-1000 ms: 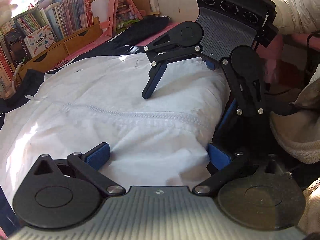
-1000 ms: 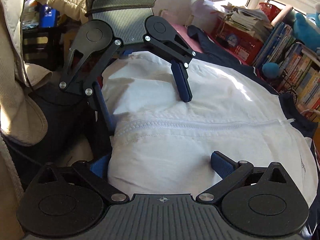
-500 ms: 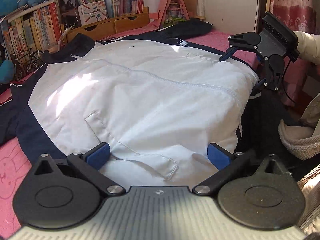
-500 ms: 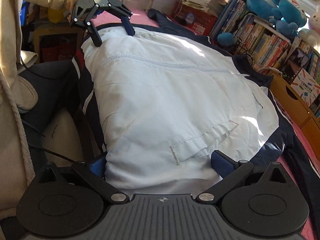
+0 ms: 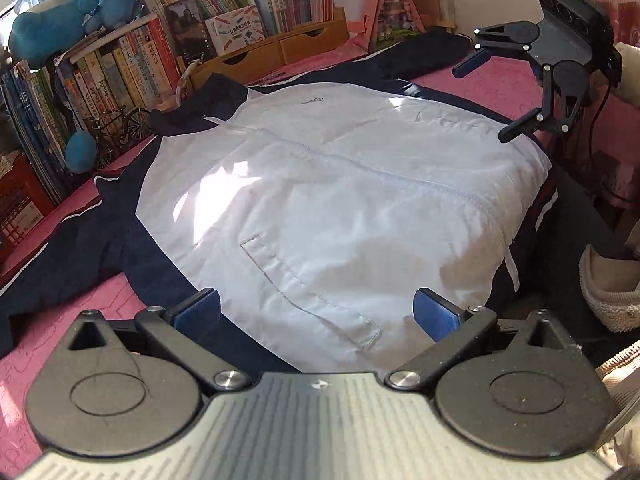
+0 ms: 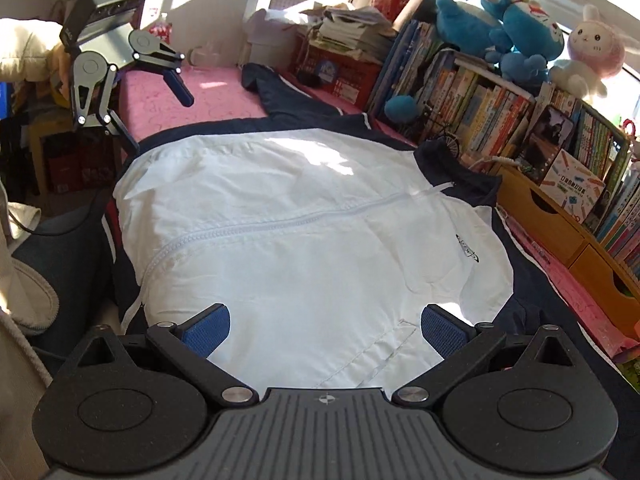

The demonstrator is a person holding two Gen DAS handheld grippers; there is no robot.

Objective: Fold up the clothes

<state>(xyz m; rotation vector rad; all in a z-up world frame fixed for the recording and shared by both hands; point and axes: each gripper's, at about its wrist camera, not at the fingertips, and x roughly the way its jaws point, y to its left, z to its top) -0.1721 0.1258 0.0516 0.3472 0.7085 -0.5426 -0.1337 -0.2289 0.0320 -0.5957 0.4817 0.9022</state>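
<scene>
Both hand-held grippers, left [image 5: 316,308] and right [image 6: 324,326], gape empty; jacket [image 5: 340,208] hem hidden beneath them.

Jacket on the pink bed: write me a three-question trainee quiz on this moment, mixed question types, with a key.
1. True or false: the left gripper is shut on the jacket.
2. The jacket's zip is: A) done up B) fully undone.
3. What colour are the jacket's sleeves?

Key: 1 false: both it and the right gripper are open, holding nothing. 2 A. 3 navy.
</scene>
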